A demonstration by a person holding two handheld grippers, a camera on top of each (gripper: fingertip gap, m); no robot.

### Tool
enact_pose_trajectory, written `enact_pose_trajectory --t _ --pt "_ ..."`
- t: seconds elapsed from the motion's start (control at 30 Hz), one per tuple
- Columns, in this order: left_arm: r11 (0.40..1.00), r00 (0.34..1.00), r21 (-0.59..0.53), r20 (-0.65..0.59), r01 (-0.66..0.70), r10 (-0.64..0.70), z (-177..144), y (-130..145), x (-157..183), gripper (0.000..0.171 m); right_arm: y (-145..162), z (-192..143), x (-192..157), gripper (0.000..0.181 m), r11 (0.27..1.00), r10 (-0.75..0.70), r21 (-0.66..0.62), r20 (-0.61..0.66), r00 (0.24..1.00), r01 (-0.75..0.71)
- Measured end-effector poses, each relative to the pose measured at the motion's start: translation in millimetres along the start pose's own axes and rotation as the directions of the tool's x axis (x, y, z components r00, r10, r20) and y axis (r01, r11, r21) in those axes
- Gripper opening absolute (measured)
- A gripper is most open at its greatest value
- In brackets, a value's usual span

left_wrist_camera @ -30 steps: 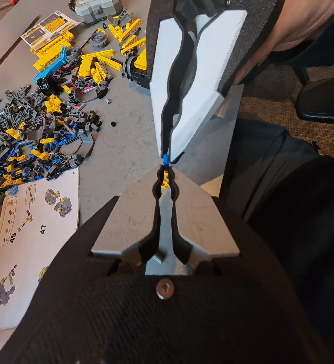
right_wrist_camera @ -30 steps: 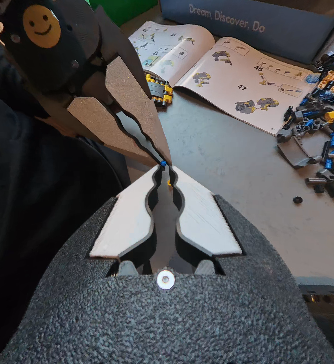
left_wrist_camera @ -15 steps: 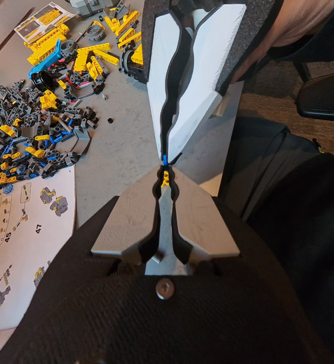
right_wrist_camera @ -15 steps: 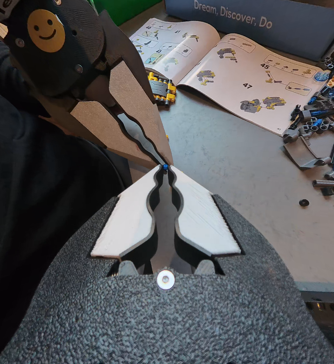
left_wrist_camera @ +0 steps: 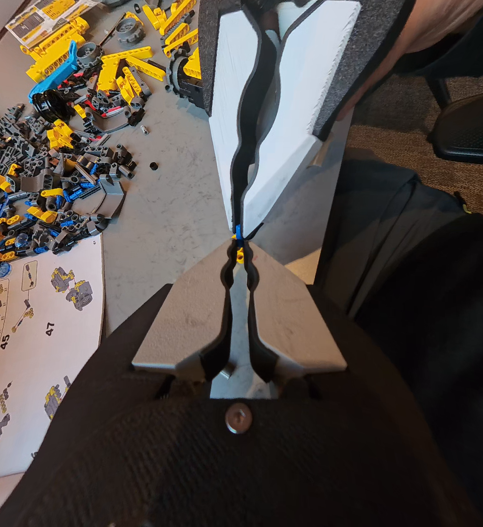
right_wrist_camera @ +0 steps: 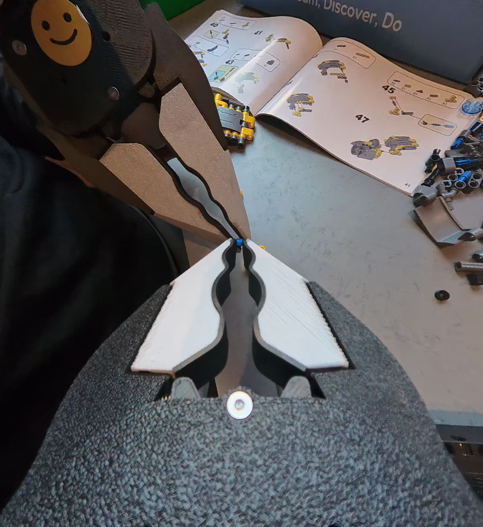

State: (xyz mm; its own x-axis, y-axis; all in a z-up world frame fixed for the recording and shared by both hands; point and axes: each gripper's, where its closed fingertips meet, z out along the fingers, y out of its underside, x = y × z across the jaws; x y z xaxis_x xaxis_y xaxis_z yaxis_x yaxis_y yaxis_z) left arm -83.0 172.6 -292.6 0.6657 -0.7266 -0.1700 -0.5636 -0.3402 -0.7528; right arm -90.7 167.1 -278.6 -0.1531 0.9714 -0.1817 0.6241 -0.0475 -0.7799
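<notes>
My left gripper [left_wrist_camera: 238, 247], with grey fingers, is shut on a small yellow connector piece [left_wrist_camera: 239, 254] at its tips. My right gripper [right_wrist_camera: 238, 244], with white fingers, is shut on a small blue pin [right_wrist_camera: 238, 242]. The two grippers meet tip to tip above the grey table's near edge. In the left wrist view the right gripper [left_wrist_camera: 238, 225] comes down from above, and the blue pin [left_wrist_camera: 238, 231] touches the top of the yellow piece. In the right wrist view the left gripper [right_wrist_camera: 238, 235] comes in from the upper left, and only a sliver of the yellow piece [right_wrist_camera: 261, 247] shows.
A pile of grey, blue and yellow building parts [left_wrist_camera: 35, 185] lies left on the table [left_wrist_camera: 171, 199]. An open instruction booklet [right_wrist_camera: 348, 99] lies beyond, with a small yellow-and-grey assembly [right_wrist_camera: 234, 119] beside it. A black ring [right_wrist_camera: 441, 295] lies loose. A person's dark clothing is close by. My left and right fingertips are right by each other.
Both grippers stay shut and tip to tip. They have shifted slightly together over the table. The yellow piece now shows less in the right wrist view.
</notes>
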Motion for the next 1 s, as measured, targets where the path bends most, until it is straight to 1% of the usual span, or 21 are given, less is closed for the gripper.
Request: enact_pose_trajectory --t 0.4,0.5,0.53,0.63,0.67,0.7,0.77,0.87,1.0 --pt "1.000 1.000 0.002 -0.003 0.009 -0.009 0 1 0 0.001 0 1 0 0.002 1.000 0.005 0.002 0.005 1.000 -0.005" --pt "0.999 0.999 0.008 -0.022 0.040 -0.040 2 1 0 0.001 3 1 2 0.002 1.000 0.006 -0.021 -0.006 1.000 -0.006" --pt "0.998 0.998 -0.011 -0.029 0.060 -0.060 3 4 0 0.002 5 1 5 0.002 0.999 0.014 -0.035 -0.020 1.000 -0.014" --pt "0.992 0.992 -0.055 -0.051 0.116 -0.119 9 13 1 0.033 14 -1 15 0.002 0.996 0.021 -0.081 -0.058 0.998 -0.026" --pt "0.990 0.990 -0.070 -0.053 0.126 -0.130 11 16 1 0.040 16 -1 16 0.002 0.995 0.025 -0.095 -0.059 0.998 -0.031" --pt "0.988 0.990 -0.085 -0.056 0.128 -0.133 13 19 2 0.043 18 0 18 0.002 0.993 0.024 -0.112 -0.064 0.998 -0.031" --pt "0.987 0.991 -0.107 -0.053 0.120 -0.126 17 23 3 0.040 22 2 21 0.002 0.989 0.010 -0.149 -0.079 0.997 -0.021" --pt "0.988 0.993 -0.115 -0.043 0.104 -0.109 20 24 3 0.033 26 6 22 0.002 0.980 -0.019 -0.201 -0.079 0.997 0.003" --pt "0.984 0.988 -0.122 -0.056 0.134 -0.141 24 23 2 0.034 27 9 22 0.002 0.968 -0.059 -0.248 -0.082 0.995 0.037"
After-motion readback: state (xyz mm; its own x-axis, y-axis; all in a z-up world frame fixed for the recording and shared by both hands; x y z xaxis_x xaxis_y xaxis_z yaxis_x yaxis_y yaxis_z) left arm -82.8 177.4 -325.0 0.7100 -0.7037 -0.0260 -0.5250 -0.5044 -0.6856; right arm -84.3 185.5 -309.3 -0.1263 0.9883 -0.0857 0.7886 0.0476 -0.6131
